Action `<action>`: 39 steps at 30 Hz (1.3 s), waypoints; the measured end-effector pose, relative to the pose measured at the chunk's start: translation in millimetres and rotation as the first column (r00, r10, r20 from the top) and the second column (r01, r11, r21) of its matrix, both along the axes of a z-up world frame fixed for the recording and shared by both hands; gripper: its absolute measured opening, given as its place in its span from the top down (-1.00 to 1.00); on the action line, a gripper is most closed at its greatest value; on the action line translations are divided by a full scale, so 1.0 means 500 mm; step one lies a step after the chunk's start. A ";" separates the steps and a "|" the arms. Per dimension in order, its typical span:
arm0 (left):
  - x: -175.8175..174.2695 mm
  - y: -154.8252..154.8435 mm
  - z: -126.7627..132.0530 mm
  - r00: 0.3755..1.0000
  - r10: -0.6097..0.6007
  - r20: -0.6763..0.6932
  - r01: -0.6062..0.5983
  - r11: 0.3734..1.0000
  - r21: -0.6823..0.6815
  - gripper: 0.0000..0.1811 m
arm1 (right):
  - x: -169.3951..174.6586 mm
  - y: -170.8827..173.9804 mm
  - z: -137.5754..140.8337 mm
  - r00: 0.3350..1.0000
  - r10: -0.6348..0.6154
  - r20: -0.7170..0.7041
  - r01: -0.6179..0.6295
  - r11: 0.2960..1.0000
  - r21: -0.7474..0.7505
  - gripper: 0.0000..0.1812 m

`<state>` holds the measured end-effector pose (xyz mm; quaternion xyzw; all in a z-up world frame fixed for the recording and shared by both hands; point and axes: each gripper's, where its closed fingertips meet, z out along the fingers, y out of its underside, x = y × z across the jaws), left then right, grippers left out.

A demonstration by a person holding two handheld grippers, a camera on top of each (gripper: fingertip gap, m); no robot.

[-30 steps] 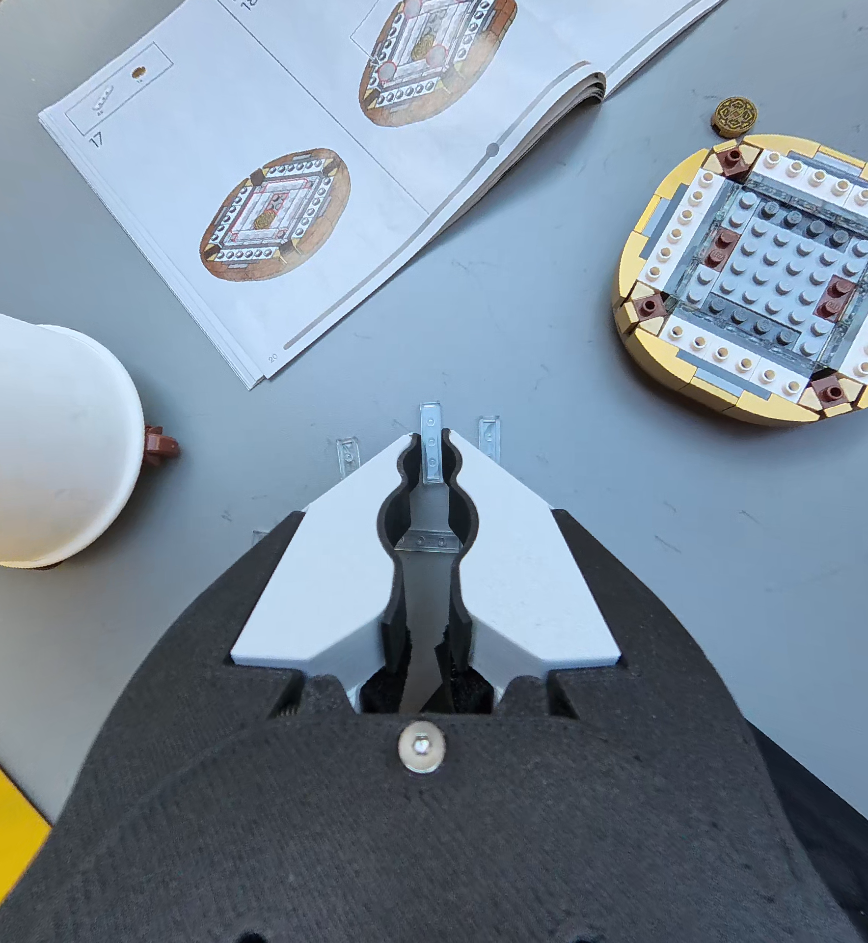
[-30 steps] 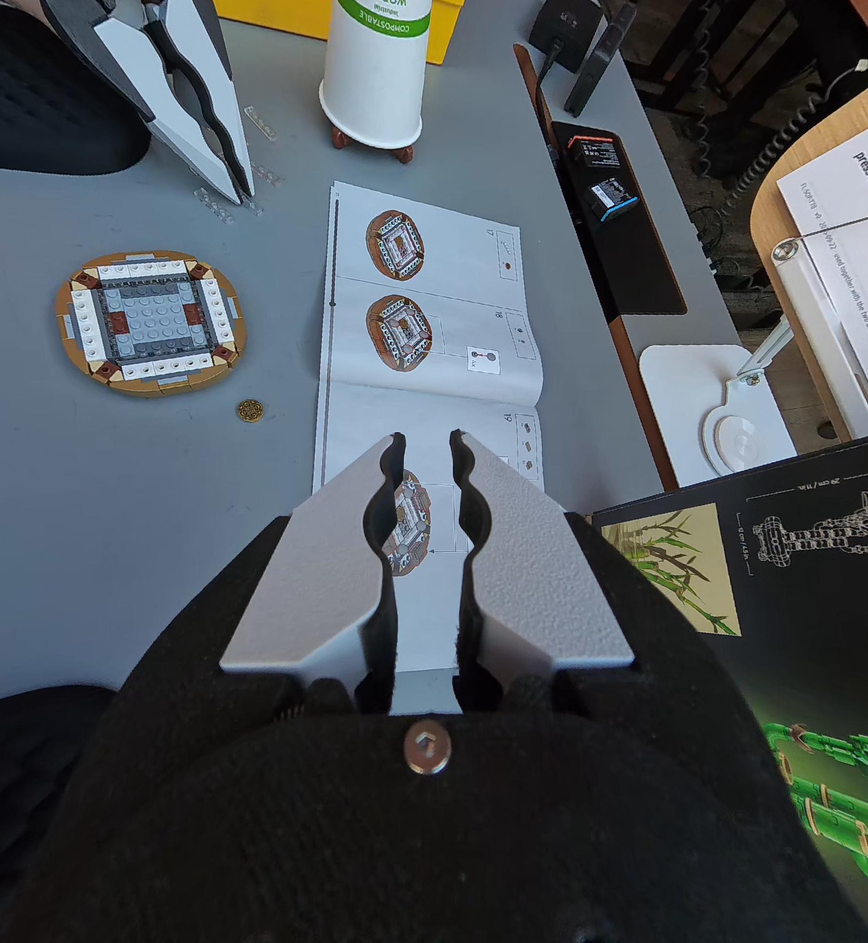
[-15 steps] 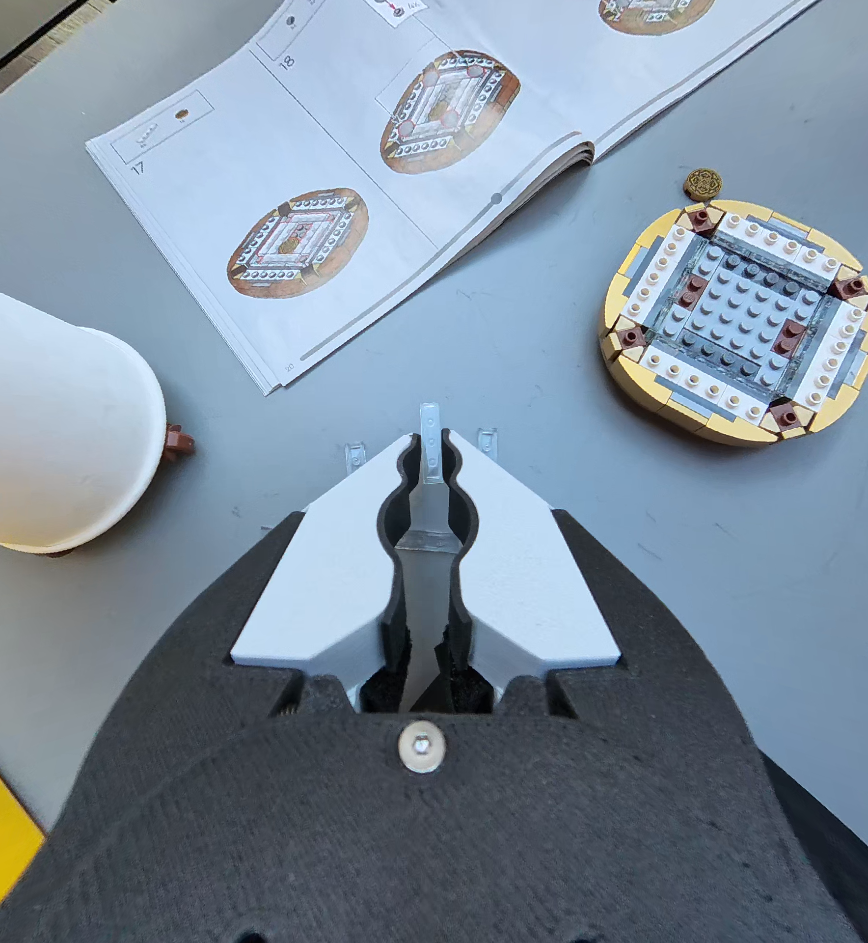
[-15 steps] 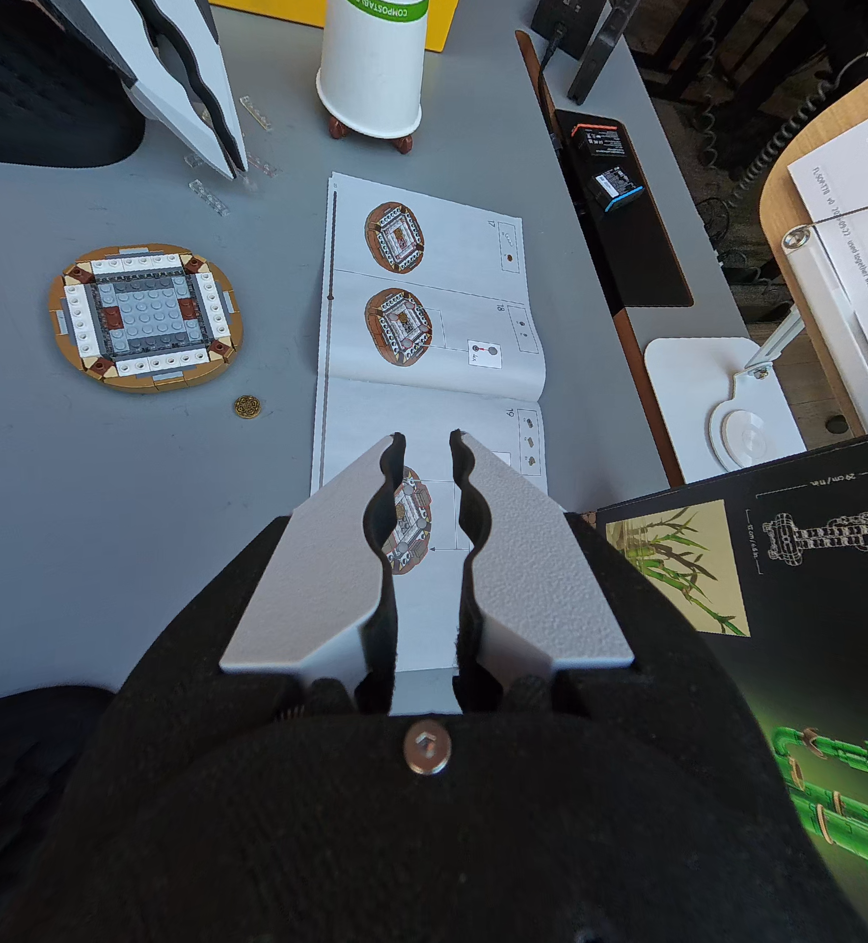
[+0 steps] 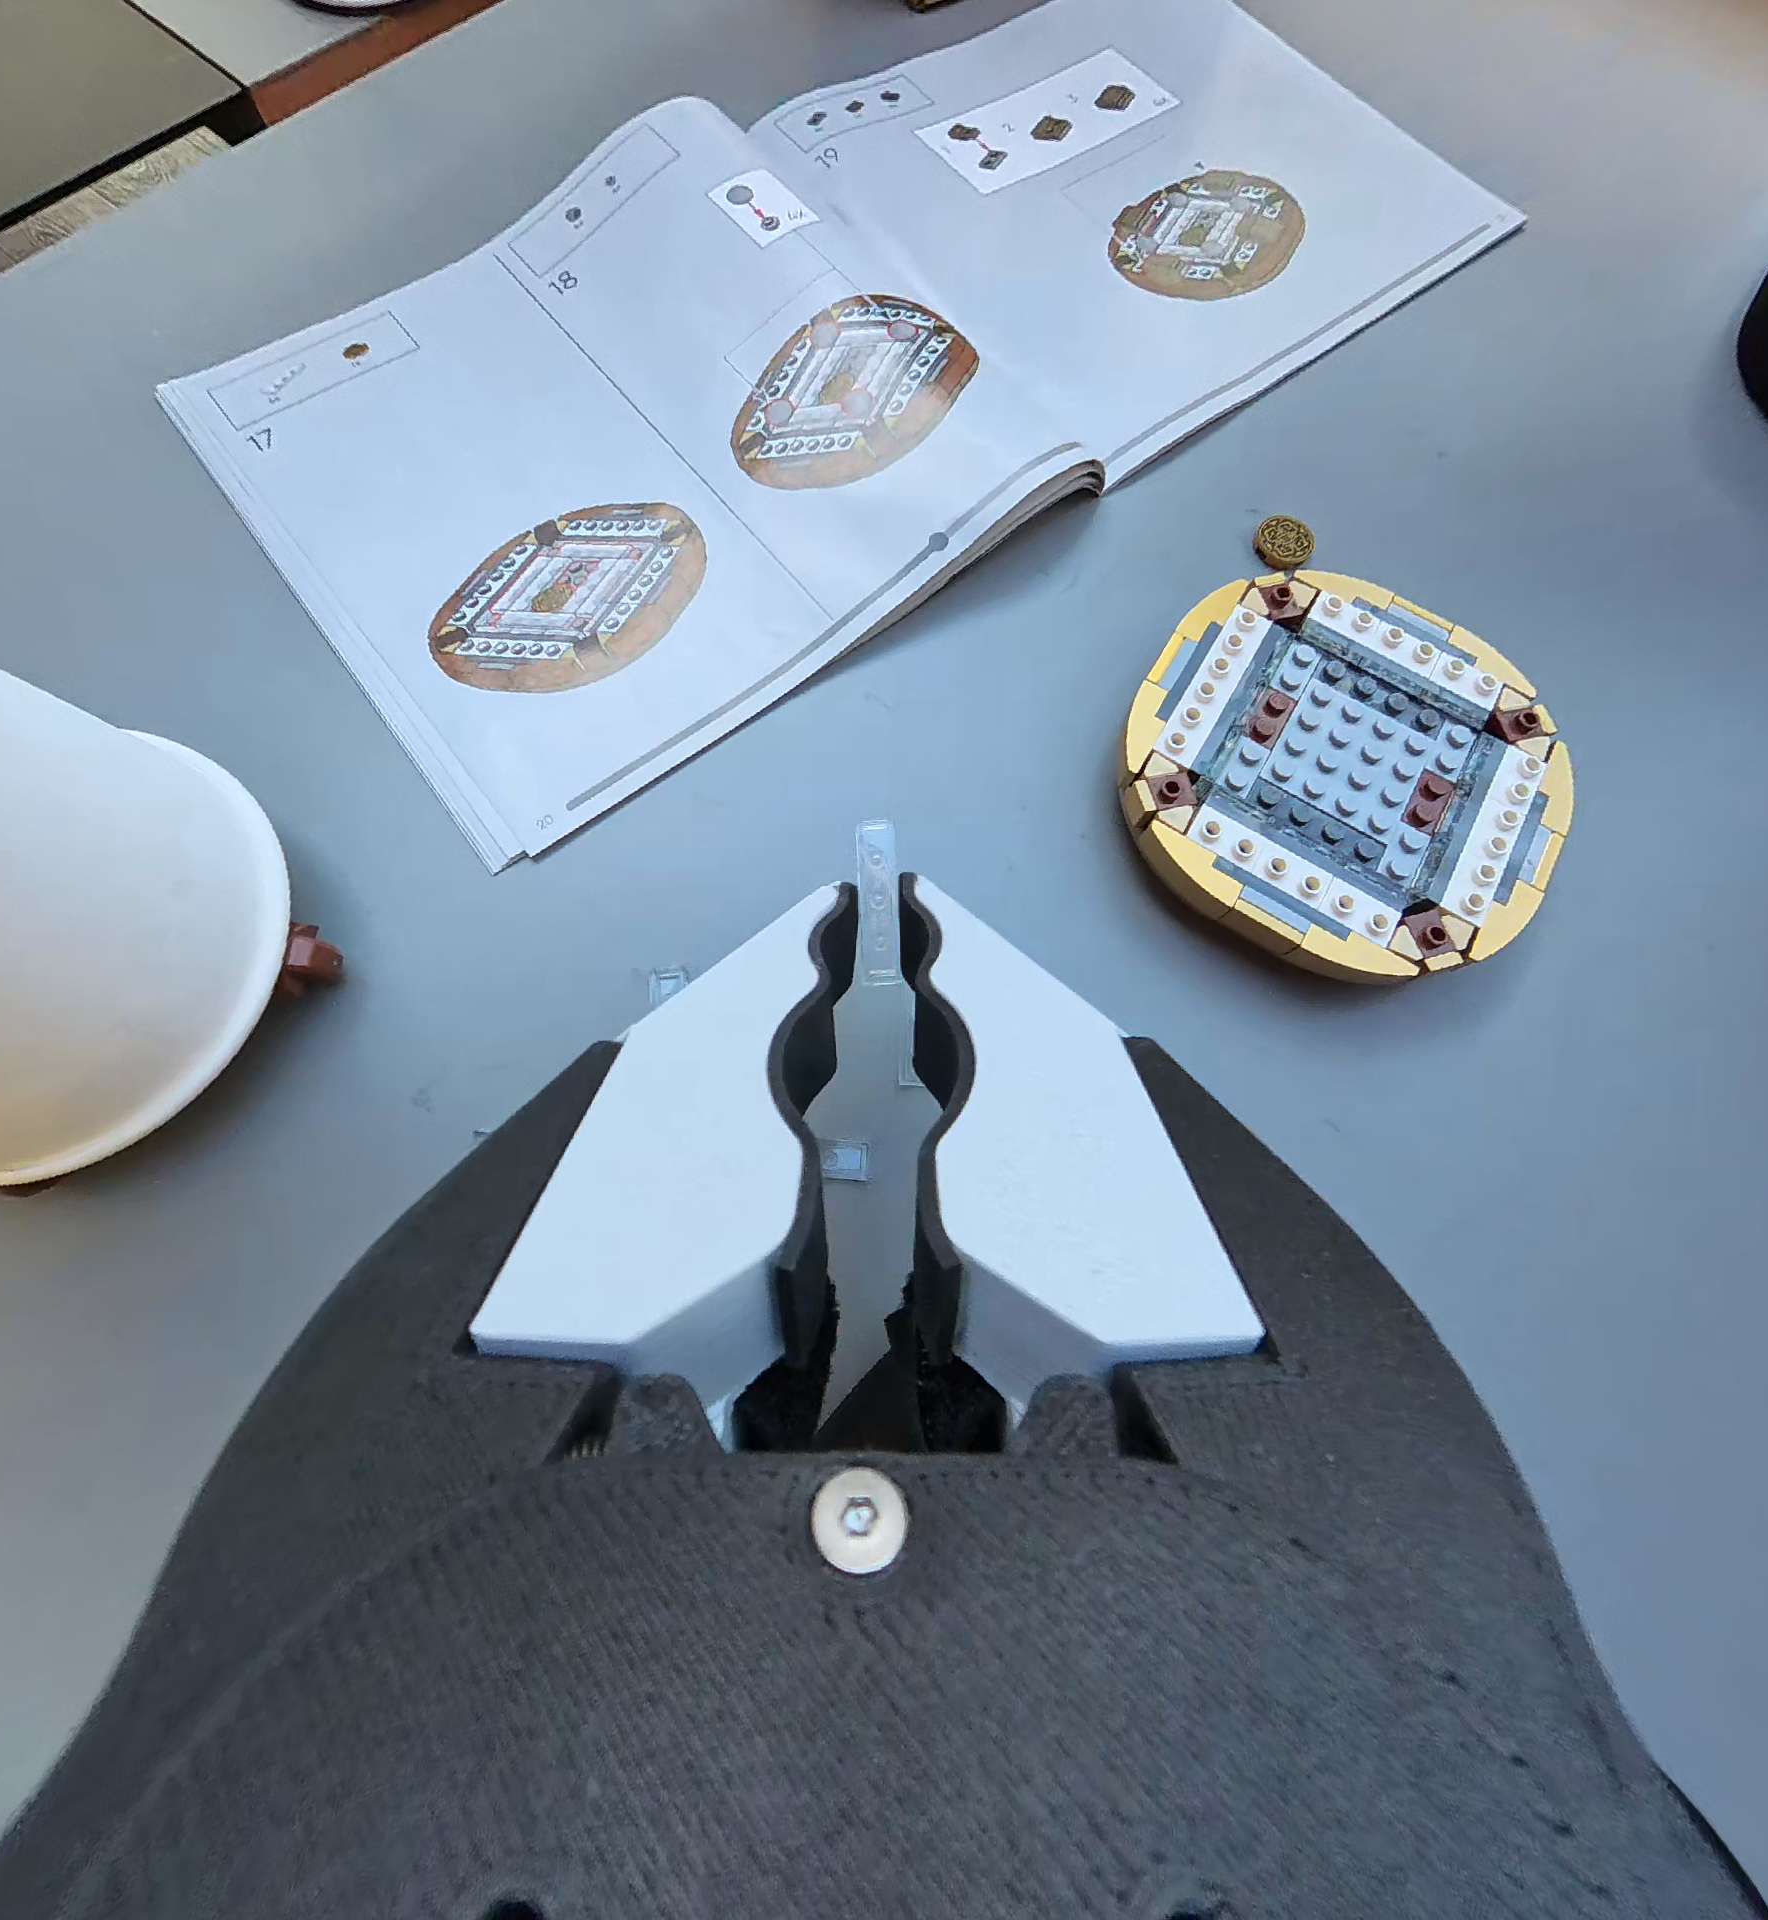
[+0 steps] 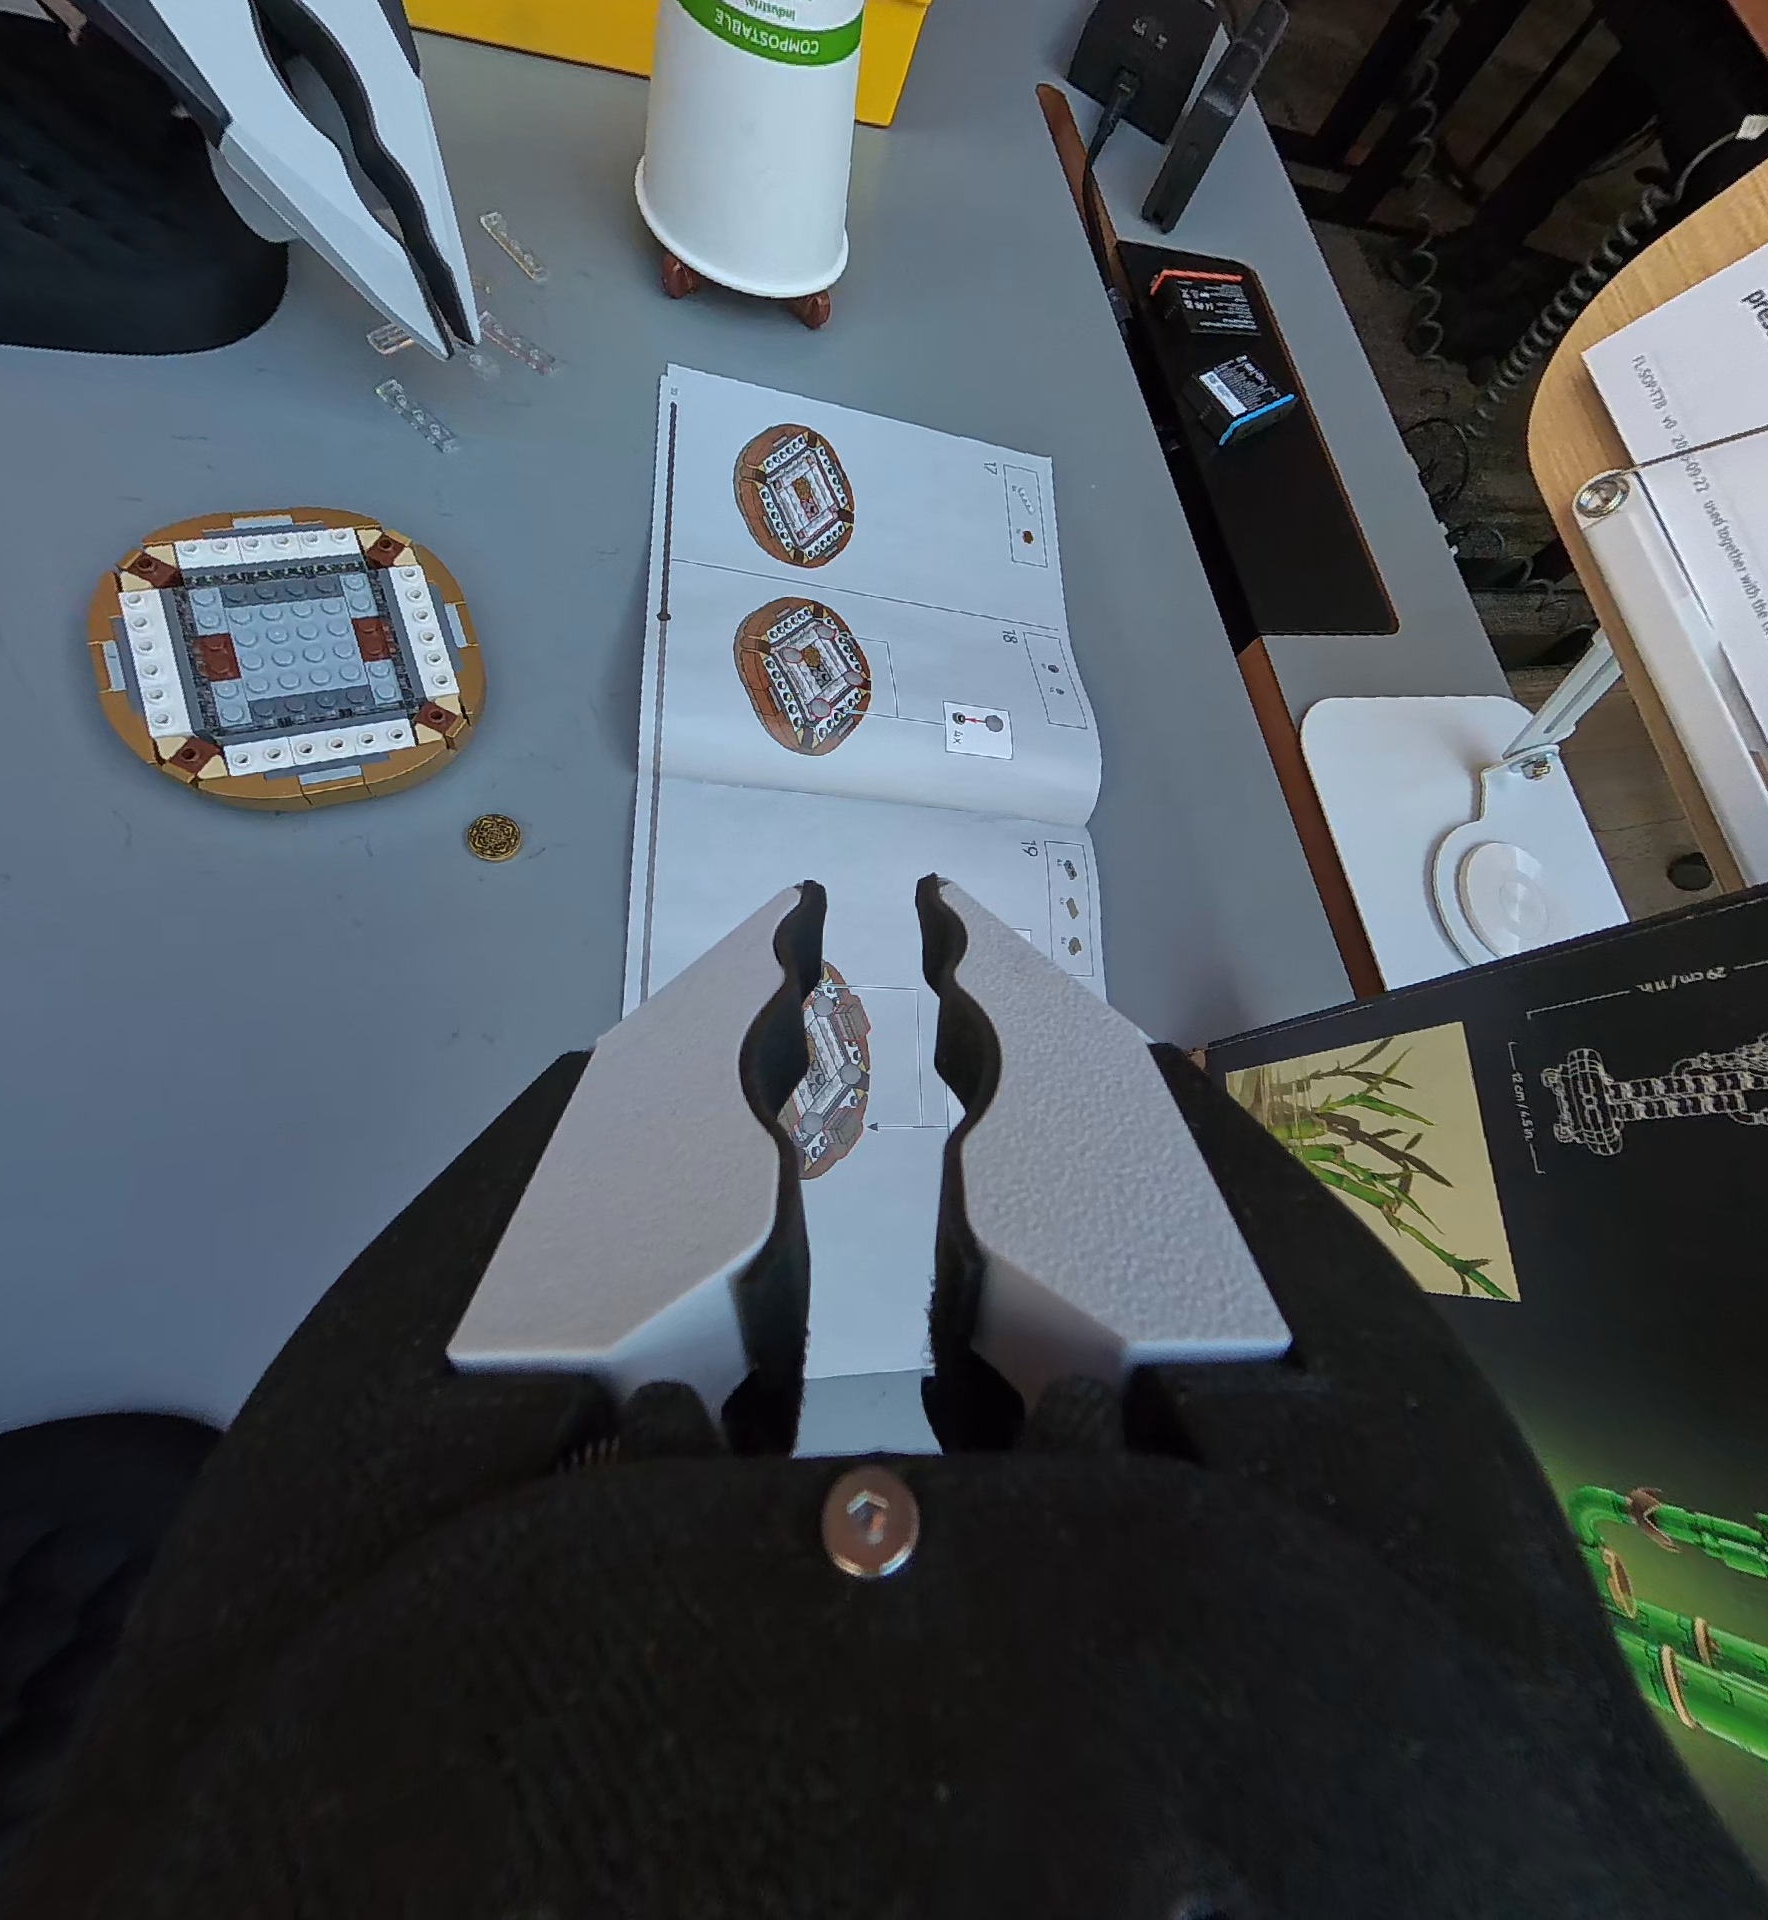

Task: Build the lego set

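My left gripper (image 5: 872, 888) is shut on a clear thin Lego plate (image 5: 875, 852) and holds it above the grey table; the plate's end sticks out past the tips. The round tan, white and grey Lego base (image 5: 1347, 769) lies to its right. A gold round tile (image 5: 1282, 540) lies just beyond the base. My right gripper (image 6: 869, 888) is open and empty above the open instruction booklet (image 6: 859, 623). In the right wrist view the base (image 6: 282, 655) and the gold tile (image 6: 493, 836) lie to the left, and the left gripper (image 6: 444, 343) is at the top left.
Several loose clear plates (image 6: 414, 414) lie under and beside the left gripper. An upturned white cup (image 5: 80, 935) stands on brown pieces (image 5: 314, 961) at the left. The booklet (image 5: 755, 416) lies ahead. A dark set box (image 6: 1586, 1299) lies at the right of the right wrist view. The grippers' ends are close to 25 cm from one another. From either gripper's tips it is about 15 cm to the gold round tile (image 5: 1282, 540).
My left gripper has risen and drawn back with the clear plate in it, so the base and booklet look smaller and farther. The right gripper has barely moved.
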<state>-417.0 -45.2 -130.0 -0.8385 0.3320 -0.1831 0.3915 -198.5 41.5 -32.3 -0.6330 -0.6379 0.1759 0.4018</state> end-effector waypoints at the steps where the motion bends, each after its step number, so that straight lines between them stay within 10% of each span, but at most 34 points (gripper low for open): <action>1: 0.002 -0.001 0.001 1.000 -0.002 0.006 0.002 1.000 -0.001 0.94 | 0.000 0.001 0.000 1.000 -0.001 -0.002 0.001 1.000 0.001 0.80; 39: 0.010 -0.006 0.019 0.985 0.046 0.168 -0.031 0.995 -0.092 0.94 | -0.003 0.017 -0.034 0.999 -0.012 0.034 0.013 1.000 -0.019 0.80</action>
